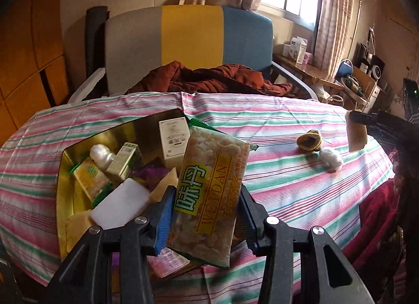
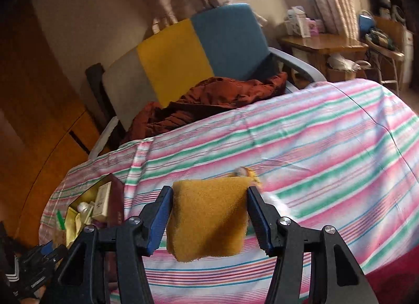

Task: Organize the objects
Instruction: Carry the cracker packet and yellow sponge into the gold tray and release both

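Note:
My left gripper (image 1: 207,194) is shut on a clear snack packet (image 1: 209,170) with green and yellow lettering, held upright over the right side of a gold tin (image 1: 60,173). In the tin lie small boxes, a white block (image 1: 117,204) and wrapped bits. My right gripper (image 2: 209,191) is shut on a yellow sponge (image 2: 207,220), lifted above the striped cloth. The left wrist view shows that gripper (image 1: 366,120) and the sponge (image 1: 355,135) at the far right. On the cloth lie a yellow-black item (image 1: 310,140) and a clear wrapped ball (image 1: 330,158).
A striped cloth (image 1: 288,181) covers the round table. Behind it a grey, yellow and blue chair (image 1: 191,42) holds a rust-brown jacket (image 1: 209,79). A wooden side table (image 1: 306,67) with boxes stands under the window. A person's red sleeve (image 1: 377,215) is at the right edge.

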Motion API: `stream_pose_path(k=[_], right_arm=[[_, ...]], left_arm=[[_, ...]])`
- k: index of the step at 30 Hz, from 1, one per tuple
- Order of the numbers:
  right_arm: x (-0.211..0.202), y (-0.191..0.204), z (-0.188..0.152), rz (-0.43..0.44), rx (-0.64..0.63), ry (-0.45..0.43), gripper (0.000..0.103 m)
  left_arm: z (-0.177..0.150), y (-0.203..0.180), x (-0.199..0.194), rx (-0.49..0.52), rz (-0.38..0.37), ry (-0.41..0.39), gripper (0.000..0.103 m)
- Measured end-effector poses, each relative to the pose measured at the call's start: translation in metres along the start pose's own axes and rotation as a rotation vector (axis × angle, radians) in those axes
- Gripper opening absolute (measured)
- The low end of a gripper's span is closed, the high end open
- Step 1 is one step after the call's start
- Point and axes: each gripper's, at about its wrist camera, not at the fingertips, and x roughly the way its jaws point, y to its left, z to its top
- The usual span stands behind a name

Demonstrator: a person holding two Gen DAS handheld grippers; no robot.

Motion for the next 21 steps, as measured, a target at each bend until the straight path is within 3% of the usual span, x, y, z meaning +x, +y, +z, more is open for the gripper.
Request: stream_pose_path(k=[7,21], right_arm=[[0.005,0.074,-0.007,0.118,-0.120,0.046,0.058],[0.047,0.203,-0.069,0.331,-0.355,0.236,0.060]], left_arm=[[-0.017,0.036,-0.008,-0.092,0.000,0.000,0.046],[-0.048,0.135,-0.045,-0.333,0.072,-0.055,0.046]])
